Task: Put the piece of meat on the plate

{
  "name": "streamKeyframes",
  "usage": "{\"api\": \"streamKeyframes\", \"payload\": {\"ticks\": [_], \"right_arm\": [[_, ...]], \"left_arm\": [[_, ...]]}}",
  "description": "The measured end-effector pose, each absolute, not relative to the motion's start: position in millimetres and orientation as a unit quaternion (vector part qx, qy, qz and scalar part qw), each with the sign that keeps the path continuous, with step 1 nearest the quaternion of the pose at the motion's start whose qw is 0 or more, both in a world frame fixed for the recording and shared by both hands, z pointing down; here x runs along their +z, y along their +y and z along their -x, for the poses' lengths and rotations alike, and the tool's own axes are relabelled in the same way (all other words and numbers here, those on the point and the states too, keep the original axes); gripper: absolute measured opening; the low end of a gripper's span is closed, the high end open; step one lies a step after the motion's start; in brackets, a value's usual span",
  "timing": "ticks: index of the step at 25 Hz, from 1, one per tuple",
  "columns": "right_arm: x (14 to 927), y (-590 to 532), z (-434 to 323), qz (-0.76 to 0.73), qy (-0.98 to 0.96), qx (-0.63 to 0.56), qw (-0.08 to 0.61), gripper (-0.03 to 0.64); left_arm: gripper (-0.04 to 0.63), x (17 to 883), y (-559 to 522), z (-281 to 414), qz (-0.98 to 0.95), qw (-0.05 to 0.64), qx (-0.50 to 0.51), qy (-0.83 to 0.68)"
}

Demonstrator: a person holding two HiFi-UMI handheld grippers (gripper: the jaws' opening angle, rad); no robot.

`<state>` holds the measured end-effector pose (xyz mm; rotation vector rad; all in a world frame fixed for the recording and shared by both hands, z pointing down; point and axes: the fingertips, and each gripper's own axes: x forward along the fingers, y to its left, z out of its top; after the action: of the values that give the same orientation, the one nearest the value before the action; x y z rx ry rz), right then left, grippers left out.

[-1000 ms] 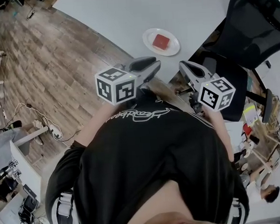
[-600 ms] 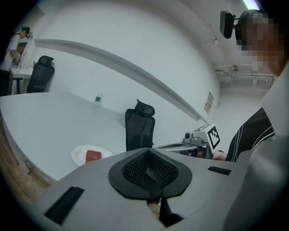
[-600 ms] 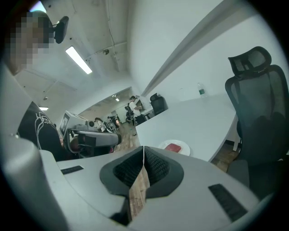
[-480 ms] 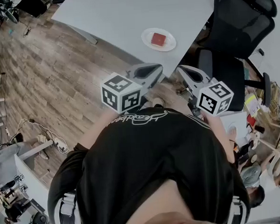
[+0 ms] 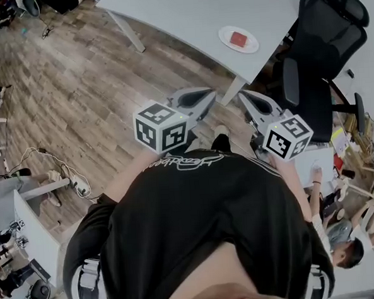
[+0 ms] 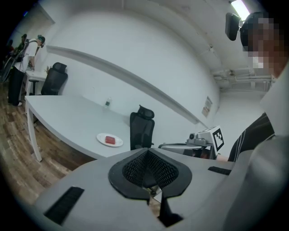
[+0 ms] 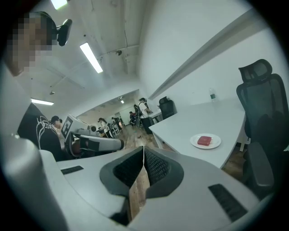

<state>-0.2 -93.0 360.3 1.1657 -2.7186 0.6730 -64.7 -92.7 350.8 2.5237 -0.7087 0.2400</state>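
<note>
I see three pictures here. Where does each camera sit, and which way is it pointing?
Head view: on the person's head, facing steeply down; shows their black shirt, left gripper, right gripper, floor, white table.
Left gripper view: on the left gripper, looking along its shut jaws toward the table and chair; shirt at right.
Right gripper view: on the right gripper, along its shut jaws toward the table; shirt at left.
Shared: all show the plate with the meat; each gripper view catches the other gripper.
</note>
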Motion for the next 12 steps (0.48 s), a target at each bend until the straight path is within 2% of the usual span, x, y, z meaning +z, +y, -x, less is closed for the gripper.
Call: {"api": "streamKeyframes", "payload": {"ticks": [12], "right_arm": [[376.4, -8.2, 37.2, -0.418, -0.875, 0.238, 0.059, 0.012]], "left_arm": [[0.008, 364.2, -21.3, 106.1, -0.931, 0.27, 0.069, -0.237]]}}
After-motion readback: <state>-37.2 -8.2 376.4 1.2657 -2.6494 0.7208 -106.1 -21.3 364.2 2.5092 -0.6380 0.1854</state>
